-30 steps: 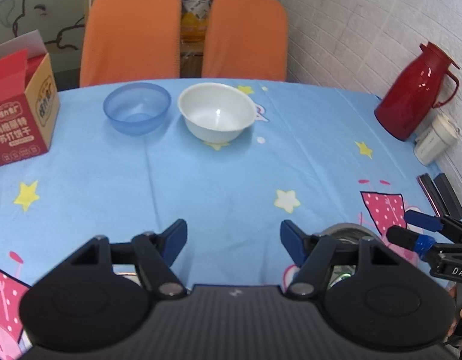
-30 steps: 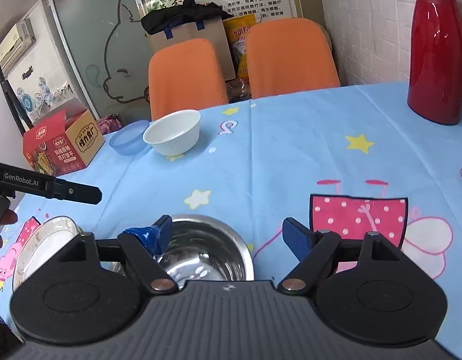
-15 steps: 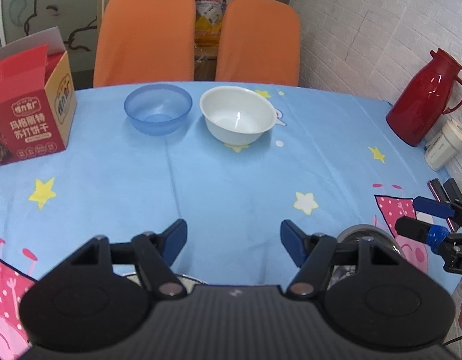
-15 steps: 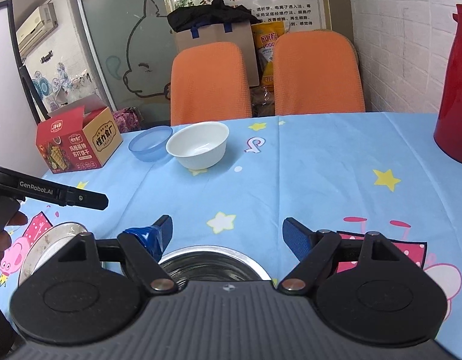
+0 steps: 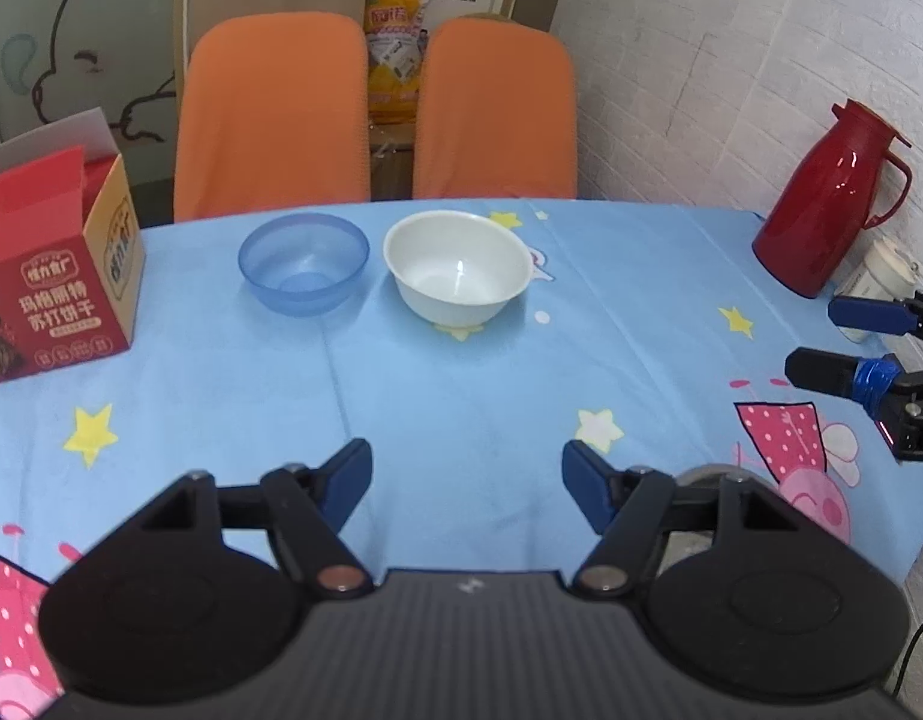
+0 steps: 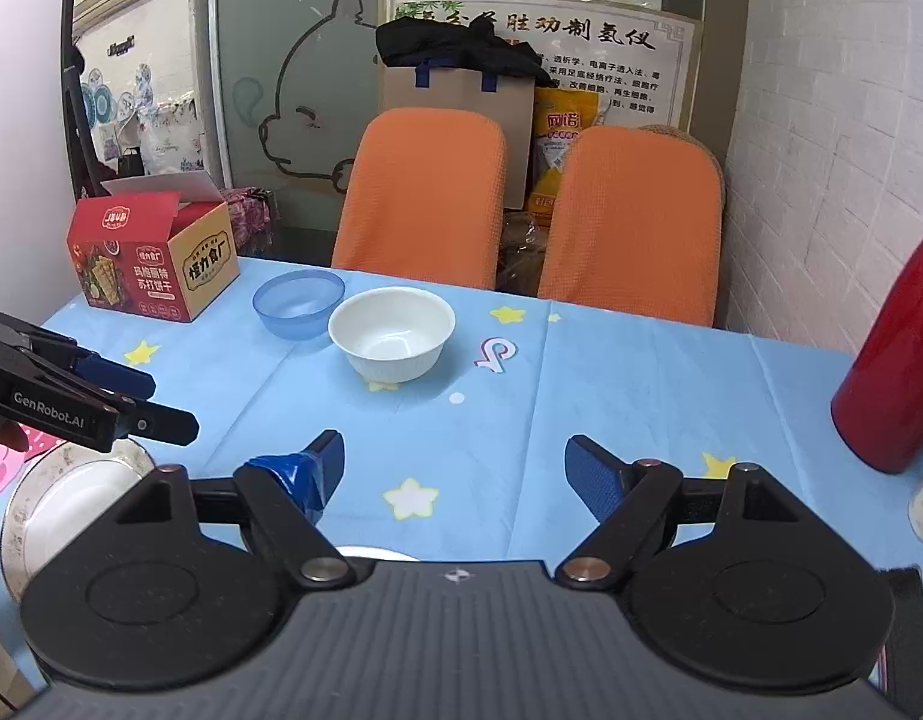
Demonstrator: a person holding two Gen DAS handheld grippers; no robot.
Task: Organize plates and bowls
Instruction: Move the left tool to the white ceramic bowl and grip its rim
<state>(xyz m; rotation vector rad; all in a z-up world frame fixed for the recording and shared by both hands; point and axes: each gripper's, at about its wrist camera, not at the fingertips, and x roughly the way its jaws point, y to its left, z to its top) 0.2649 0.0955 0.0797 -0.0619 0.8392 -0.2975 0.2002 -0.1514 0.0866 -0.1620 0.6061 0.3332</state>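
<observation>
A white bowl (image 5: 458, 267) and a clear blue bowl (image 5: 303, 262) stand side by side at the far side of the table; both also show in the right wrist view, white (image 6: 392, 341) and blue (image 6: 298, 304). A white plate (image 6: 71, 498) lies near the front left, under the left gripper's fingers (image 6: 143, 420). A steel bowl's rim (image 6: 371, 553) peeks out below my right gripper (image 6: 455, 474), which is open and empty. My left gripper (image 5: 467, 480) is open and empty, raised above the table. The steel bowl's edge (image 5: 704, 473) shows behind its right finger.
A red biscuit box (image 5: 53, 276) stands at the far left. A red thermos (image 5: 830, 219) and a white jar (image 5: 881, 276) stand at the right by the brick wall. Two orange chairs (image 5: 275, 114) stand behind the table. The tablecloth (image 5: 461, 396) is blue with stars.
Both grippers have risen and pulled back from the table. The steel bowl has slipped almost out of the right wrist view. Both stay open.
</observation>
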